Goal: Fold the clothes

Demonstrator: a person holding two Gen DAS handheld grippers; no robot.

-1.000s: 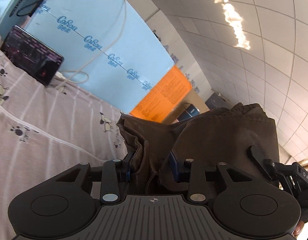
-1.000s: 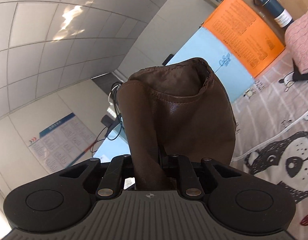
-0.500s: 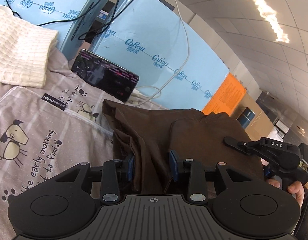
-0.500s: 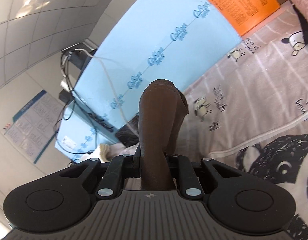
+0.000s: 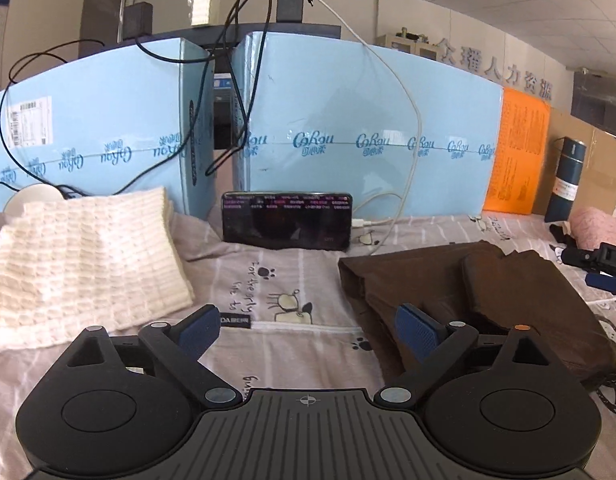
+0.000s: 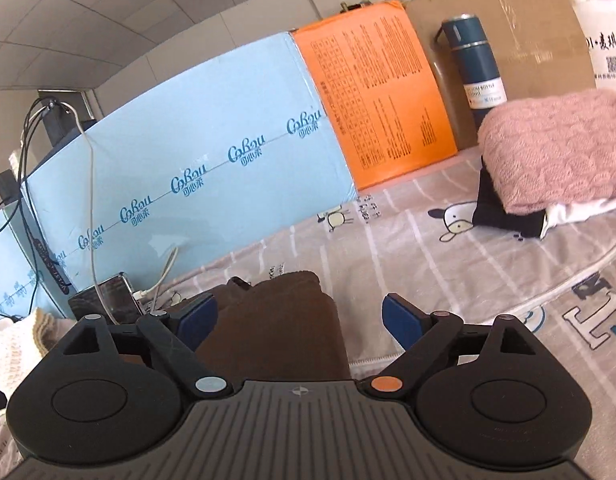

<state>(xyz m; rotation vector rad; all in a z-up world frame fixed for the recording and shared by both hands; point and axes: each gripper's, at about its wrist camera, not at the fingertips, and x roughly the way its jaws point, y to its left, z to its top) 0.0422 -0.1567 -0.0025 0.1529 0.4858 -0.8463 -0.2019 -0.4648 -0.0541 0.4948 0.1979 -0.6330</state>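
Both grippers' jaws are opening: left gripper (image 5: 308,326) empty beside the folded brown fabric garment (image 5: 468,292), right gripper (image 6: 297,320) straddling it, pads clear.

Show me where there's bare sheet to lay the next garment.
Free: the printed sheet between the cream knit and the brown garment, in front of the phone. Also the wide stretch right of the brown garment, before the pink knit stack. Crowded: the back edge, with phone, cables and bottle.

opening tongs (image 6: 297,320) around brown garment (image 6: 275,328)
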